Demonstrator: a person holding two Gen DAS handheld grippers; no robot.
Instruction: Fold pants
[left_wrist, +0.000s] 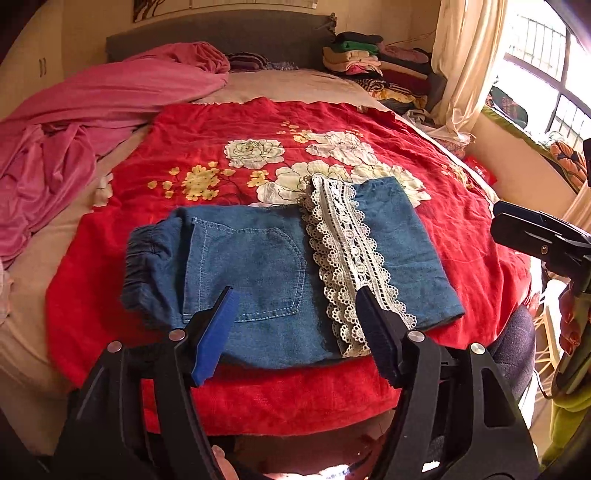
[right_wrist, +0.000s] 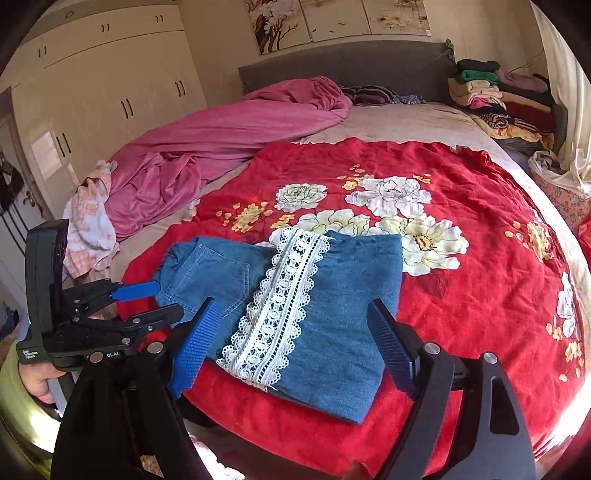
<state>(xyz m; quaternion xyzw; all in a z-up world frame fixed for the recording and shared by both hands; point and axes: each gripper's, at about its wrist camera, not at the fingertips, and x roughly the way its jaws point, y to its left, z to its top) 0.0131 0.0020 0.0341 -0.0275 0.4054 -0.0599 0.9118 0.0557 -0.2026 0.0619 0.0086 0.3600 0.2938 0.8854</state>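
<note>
Left gripper jaws wide apart, ribbed blue pads, nothing between them; right gripper likewise spread, empty, both above the cloth. Folded denim pants lying flat as a rough rectangle, elastic gathered waistband, scalloped white lace strip across, on plush red floral blanket. Beyond: crumpled pink sheet, stacked folded clothes.

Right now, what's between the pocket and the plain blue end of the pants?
A white lace strip runs across the folded pants, between the back pocket and the plain end. Both views show it.
</note>
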